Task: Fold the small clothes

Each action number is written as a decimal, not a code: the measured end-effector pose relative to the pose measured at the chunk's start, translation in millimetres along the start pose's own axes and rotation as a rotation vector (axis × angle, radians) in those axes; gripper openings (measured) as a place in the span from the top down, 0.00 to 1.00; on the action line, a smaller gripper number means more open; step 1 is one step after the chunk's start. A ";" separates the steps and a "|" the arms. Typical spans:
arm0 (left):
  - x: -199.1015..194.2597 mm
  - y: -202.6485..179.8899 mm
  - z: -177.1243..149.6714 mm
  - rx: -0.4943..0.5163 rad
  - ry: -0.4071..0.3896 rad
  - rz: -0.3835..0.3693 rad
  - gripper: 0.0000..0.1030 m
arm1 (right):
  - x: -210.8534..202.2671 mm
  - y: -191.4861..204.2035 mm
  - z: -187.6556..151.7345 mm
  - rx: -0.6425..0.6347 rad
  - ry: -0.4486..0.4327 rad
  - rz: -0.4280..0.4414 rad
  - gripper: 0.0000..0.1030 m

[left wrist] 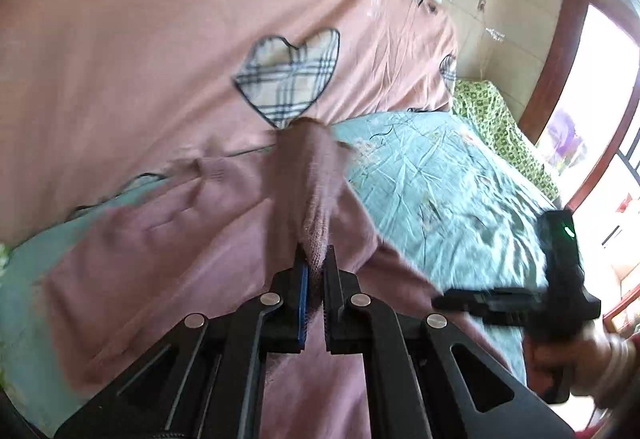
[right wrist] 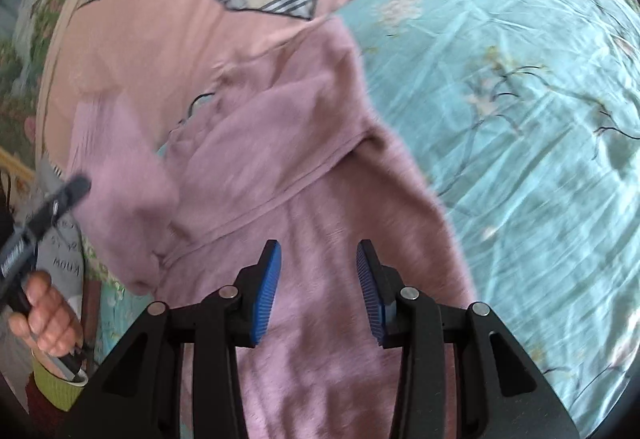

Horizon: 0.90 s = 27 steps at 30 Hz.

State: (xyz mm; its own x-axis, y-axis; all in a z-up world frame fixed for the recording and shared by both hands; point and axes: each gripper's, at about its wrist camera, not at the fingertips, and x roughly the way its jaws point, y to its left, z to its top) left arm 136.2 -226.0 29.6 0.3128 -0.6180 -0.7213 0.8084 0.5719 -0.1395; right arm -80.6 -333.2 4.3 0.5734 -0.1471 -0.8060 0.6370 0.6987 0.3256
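A mauve knitted sweater (right wrist: 320, 175) lies spread on the teal bedspread (right wrist: 520, 87). My left gripper (left wrist: 316, 259) is shut on one sleeve (left wrist: 312, 175), which rises in a bunched strip from the sweater body (left wrist: 180, 247) and hangs lifted. From the right wrist view that left gripper (right wrist: 80, 185) is at the far left, a hand around its handle, with the raised sleeve (right wrist: 120, 183) beside it. My right gripper (right wrist: 318, 251) hovers open over the sweater's lower body with nothing between its blue pads. It also shows, blurred, as the right gripper (left wrist: 448, 301) at the sweater's right edge.
A pink quilt (left wrist: 160, 59) with plaid heart patches (left wrist: 288, 75) lies behind the sweater. A green patterned cover (left wrist: 500, 119) and a tiled wall are at the far right, beside a bright doorway. Teal bedspread stretches to the right of the sweater.
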 end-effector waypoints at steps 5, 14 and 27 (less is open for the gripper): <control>85.5 -2.4 -6.4 -0.009 0.144 0.059 0.90 | 9.2 -23.7 13.4 0.054 0.002 -0.024 0.60; 40.1 48.9 -93.1 -0.138 0.200 0.155 0.56 | 43.8 -19.3 35.1 0.055 0.035 0.008 0.60; -34.6 173.0 -205.7 -0.397 0.276 0.483 0.51 | 73.3 15.9 57.9 -0.024 -0.003 -0.055 0.57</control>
State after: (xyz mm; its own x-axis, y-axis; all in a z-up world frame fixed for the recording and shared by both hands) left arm 162.6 5.2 -109.2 0.4110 -0.1140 -0.9045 0.3493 0.9361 0.0407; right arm 1.4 -373.4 -21.0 0.5398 -0.1878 -0.8206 0.6551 0.7059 0.2694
